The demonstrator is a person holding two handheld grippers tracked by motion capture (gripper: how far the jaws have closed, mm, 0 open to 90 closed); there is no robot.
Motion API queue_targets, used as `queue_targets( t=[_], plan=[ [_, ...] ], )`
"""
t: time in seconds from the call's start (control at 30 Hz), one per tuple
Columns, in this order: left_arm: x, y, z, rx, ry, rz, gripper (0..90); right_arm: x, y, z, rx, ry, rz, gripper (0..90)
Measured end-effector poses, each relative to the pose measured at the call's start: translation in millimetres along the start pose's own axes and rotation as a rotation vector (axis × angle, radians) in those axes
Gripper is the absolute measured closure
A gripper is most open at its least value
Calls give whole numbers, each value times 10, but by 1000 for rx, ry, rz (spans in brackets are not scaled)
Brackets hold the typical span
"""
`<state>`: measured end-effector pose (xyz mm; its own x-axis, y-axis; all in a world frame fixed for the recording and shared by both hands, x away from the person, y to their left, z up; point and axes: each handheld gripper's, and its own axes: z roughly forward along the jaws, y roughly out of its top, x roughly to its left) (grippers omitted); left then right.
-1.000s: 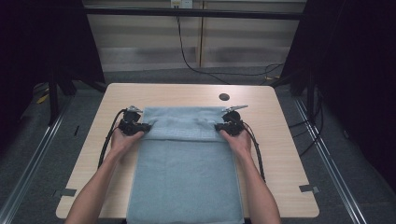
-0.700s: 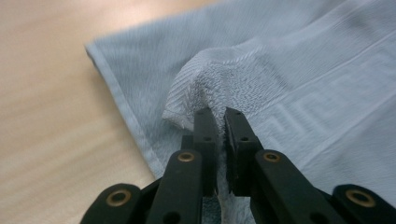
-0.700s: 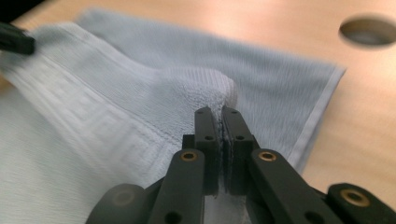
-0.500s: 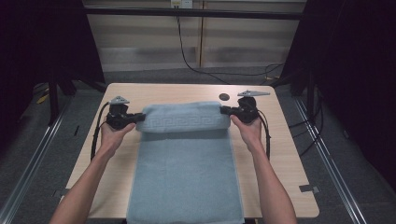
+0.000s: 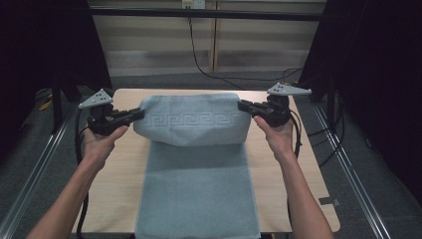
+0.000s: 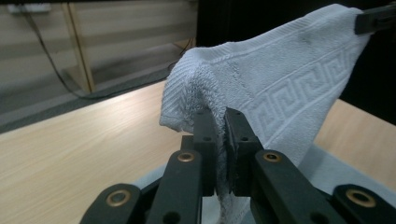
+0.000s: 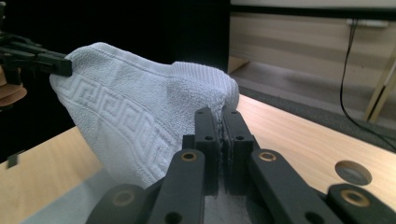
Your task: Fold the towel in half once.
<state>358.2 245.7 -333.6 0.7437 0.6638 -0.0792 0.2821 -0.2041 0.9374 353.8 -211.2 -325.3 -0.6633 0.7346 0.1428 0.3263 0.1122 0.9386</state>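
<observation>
Left gripper (image 5: 133, 115): jaws pressed together on the near-left corner of the towel (image 5: 194, 149), cloth pinched flat between the pads (left gripper view confirms no gap).
Right gripper (image 5: 247, 106): jaws likewise clamped on the opposite corner of the towel, fabric bunched above the tips in the right gripper view.
Hands: left hand (image 5: 98, 142) and right hand (image 5: 277, 135) each grip a tool from below, forearms entering from the bottom edge of the high view.
Towel: pale grey-blue, key-pattern border; far end lifted off the surface and stretched level between the two grippers, folded part hanging toward the person; the rest lies flat down the middle of the table and runs over its near edge.
Table (image 5: 122, 164): light wood top, rounded corners, bare either side of the towel; a round hole (image 7: 353, 172) sits near the far right corner.
Room: grey floor around the table, pale panelled wall (image 5: 154, 40) beyond, a black cable (image 5: 199, 55) hanging down it, dark curtains to both sides.
</observation>
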Motion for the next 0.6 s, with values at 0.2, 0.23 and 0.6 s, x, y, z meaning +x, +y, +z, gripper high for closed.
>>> queue_targets(
  t=[0.2,0.23,0.6],
  plan=[
    [-285,-82,-294,-21,-39,26,846,272,10,-377,-17,36,-65,870],
    [-317,-139,-322,-6,-53,19,846,317,-18,-428,-11,32,-80,870],
    [-682,-1351,-340,145,-136,-49,836,621,-1118,-615,213,81,-57,867]
  ],
)
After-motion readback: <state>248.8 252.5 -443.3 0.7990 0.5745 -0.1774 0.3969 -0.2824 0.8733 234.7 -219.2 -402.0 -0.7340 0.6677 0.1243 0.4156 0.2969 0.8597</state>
